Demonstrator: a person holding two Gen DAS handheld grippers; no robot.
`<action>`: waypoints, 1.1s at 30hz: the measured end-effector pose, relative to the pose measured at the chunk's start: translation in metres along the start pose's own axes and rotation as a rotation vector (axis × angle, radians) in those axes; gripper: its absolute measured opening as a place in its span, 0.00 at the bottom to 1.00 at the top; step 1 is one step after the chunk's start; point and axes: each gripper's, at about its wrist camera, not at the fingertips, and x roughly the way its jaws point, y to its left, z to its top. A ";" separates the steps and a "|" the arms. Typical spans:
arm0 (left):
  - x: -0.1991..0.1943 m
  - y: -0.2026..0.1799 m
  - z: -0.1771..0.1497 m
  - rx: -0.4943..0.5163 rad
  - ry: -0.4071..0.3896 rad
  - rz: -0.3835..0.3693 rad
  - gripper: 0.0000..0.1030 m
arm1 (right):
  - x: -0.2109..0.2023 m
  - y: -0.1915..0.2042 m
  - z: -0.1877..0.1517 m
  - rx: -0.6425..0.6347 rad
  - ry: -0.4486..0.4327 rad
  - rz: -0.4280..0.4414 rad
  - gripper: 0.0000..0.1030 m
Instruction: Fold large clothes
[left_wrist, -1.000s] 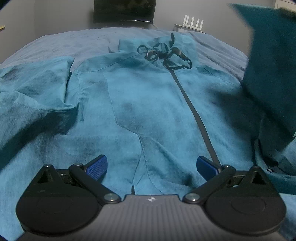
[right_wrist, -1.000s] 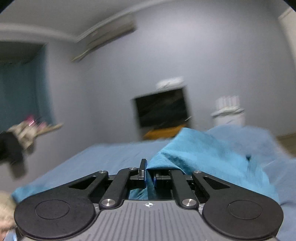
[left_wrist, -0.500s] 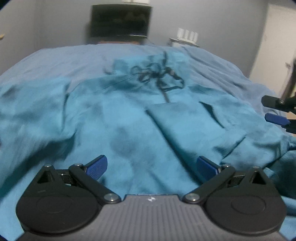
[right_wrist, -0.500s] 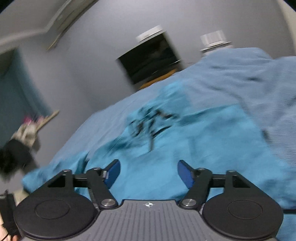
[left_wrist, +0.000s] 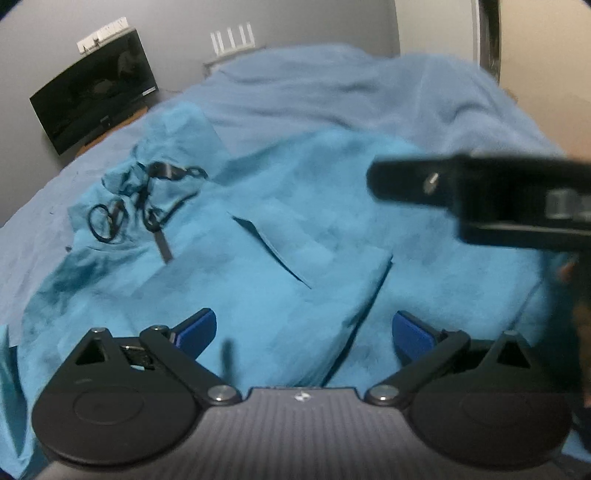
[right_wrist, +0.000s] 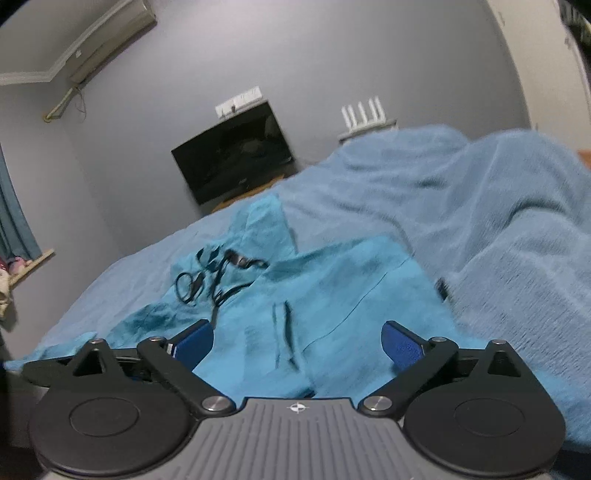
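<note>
Lying spread on blue bed blanket (left_wrist: 332, 85): teal hoodie (left_wrist: 314, 229) w/ black drawstrings (left_wrist: 147, 199) at far end. L gripper (left_wrist: 303, 332) fingers wide apart, holding nothing, hoodie just below. R gripper (right_wrist: 297, 341) also spread, empty, over hoodie's near edge; blurry in left wrist view.

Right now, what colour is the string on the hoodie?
Black drawstring, clearest in the left wrist view.
</note>
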 end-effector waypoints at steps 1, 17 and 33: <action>0.008 -0.002 0.001 0.001 0.017 0.007 0.97 | -0.001 -0.001 -0.002 -0.014 -0.019 -0.015 0.99; -0.031 0.057 -0.013 -0.210 -0.182 0.044 0.12 | -0.005 -0.032 0.000 0.103 -0.072 -0.044 1.00; -0.093 0.216 -0.161 -0.878 -0.088 0.133 0.24 | 0.005 -0.022 -0.003 0.041 -0.028 -0.077 1.00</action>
